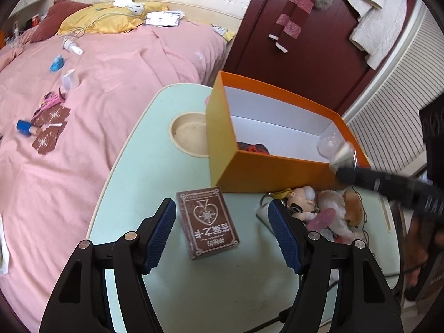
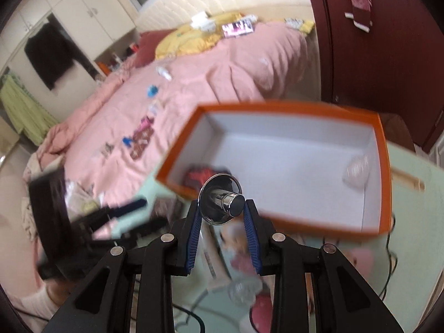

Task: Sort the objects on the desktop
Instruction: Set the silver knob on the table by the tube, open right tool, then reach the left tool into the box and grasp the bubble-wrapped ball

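Note:
An orange box [image 1: 277, 174] with a white inside stands on the mint-green desk [image 1: 155, 172]; it holds a red-black item [image 1: 254, 147] and a clear item [image 1: 328, 144]. A brown card box [image 1: 206, 220] lies on the desk between the fingers of my open left gripper [image 1: 222, 230]. My right gripper [image 2: 222, 208] is shut on a shiny metal funnel-shaped piece [image 2: 222, 201], held over the near rim of the orange box [image 2: 384, 166]. In the left wrist view it [image 1: 344, 154] hovers at the box's right corner.
A doll keychain [image 1: 301, 197] and plush toys [image 1: 341, 208] lie on the desk right of the card box. A round cup recess [image 1: 188, 136] sits left of the orange box. A pink bed [image 1: 97, 83] with scattered small items lies beyond the desk; a dark red door [image 1: 305, 27] stands behind.

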Available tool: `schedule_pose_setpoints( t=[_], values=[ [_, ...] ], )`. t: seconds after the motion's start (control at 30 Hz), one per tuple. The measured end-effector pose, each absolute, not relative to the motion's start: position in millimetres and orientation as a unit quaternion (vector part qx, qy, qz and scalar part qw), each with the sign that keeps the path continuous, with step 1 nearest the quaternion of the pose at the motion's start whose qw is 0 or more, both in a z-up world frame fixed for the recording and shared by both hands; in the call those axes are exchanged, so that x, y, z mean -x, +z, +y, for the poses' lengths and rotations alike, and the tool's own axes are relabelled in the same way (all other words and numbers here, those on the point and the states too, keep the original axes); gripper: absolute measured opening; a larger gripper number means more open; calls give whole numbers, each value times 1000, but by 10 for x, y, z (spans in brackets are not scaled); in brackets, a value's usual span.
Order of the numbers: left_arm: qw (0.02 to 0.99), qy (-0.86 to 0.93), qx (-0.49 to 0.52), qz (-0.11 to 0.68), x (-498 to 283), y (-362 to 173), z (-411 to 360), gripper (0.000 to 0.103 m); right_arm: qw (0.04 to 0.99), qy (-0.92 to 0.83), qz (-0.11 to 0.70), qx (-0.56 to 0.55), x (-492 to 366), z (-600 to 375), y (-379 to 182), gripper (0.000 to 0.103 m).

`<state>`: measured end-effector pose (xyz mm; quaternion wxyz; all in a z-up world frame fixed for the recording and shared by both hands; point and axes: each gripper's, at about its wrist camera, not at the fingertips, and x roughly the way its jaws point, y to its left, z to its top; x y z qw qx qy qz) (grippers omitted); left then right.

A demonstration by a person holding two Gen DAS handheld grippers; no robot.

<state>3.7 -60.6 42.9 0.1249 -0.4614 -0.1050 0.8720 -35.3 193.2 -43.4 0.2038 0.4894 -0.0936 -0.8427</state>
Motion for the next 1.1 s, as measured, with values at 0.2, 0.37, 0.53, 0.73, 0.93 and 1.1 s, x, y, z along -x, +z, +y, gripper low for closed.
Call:
schedule_pose_setpoints(
  t=[0.2,0.37,0.53,0.73,0.93,1.1],
  values=[
    [128,875,459,-89,-41,484,-488,70,190,-833,-100,-510,222,1977,-629,30],
    [131,876,457,-82,-56,528,-412,70,190,-835,-88,-509,169,1963,-661,30],
    [130,878,454,-79,-38,579,-392,70,208,-838,-116,-490,123,2060,-604,45],
    [136,885,443,-49,79,708,-365,70,203,-856,-158,-449,-10,2313,-520,58],
    [171,891,420,-5,420,1000,-132,70,134,-869,-187,-438,-203,2590,-595,58],
    [203,879,429,41,778,1127,312,70,79,-867,-173,-461,-294,2719,-739,58]
  ],
)
